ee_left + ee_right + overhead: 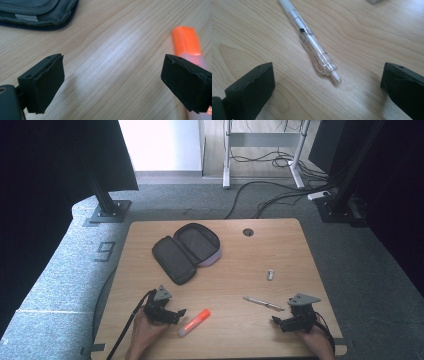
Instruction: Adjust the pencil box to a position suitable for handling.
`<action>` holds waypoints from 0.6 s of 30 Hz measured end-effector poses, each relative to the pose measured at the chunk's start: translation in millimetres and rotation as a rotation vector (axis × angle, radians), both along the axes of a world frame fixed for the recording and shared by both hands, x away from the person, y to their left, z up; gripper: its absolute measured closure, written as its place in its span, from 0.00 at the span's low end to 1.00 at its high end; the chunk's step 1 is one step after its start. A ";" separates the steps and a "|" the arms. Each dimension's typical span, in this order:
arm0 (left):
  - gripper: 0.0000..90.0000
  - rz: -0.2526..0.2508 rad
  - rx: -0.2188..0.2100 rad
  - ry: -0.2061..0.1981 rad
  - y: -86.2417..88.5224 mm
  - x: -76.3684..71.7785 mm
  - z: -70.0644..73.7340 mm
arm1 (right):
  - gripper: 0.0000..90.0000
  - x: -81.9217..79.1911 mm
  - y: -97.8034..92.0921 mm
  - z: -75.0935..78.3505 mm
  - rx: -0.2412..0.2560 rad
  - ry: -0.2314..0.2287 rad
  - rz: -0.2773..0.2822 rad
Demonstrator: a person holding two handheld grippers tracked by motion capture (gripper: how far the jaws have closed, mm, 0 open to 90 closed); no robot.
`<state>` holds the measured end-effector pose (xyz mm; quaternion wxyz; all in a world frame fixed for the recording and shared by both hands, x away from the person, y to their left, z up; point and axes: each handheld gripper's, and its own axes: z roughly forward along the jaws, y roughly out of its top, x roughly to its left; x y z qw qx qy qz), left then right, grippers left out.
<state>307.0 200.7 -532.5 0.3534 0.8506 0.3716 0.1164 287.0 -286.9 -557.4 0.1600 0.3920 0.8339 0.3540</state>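
Observation:
An open dark grey pencil case (186, 250) lies on the far left part of the wooden table (280, 245); its edge (37, 15) shows in the left gripper view. An orange highlighter (194, 322) lies near the front, just right of my left gripper (180, 314), which is open; the highlighter (188, 41) sits by its right jaw. A clear pen (263, 303) lies left of and beyond my right gripper (276, 323). That gripper is open, and the pen (312, 42) lies ahead, its clicker end between the jaws. A small white eraser (270, 275) lies mid-right.
A round cable hole (248, 231) sits at the table's far edge. Black stand bases (107, 212) and cables (280, 195) lie on the carpet beyond the table. The person's hands (145, 335) come in at the front edge.

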 end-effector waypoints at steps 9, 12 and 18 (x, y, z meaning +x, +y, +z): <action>0.07 -0.032 0.033 -0.012 -9.1 4.1 6.5 | 0.00 0.0 0.0 0.0 0.000 0.000 -0.001; 0.07 -0.038 0.030 -0.017 -12.5 6.7 9.2 | 0.00 0.0 0.0 0.0 0.000 0.000 -0.001; 0.07 -0.050 0.010 -0.017 -16.0 14.0 15.2 | 0.00 0.0 0.0 0.0 0.000 0.000 -0.001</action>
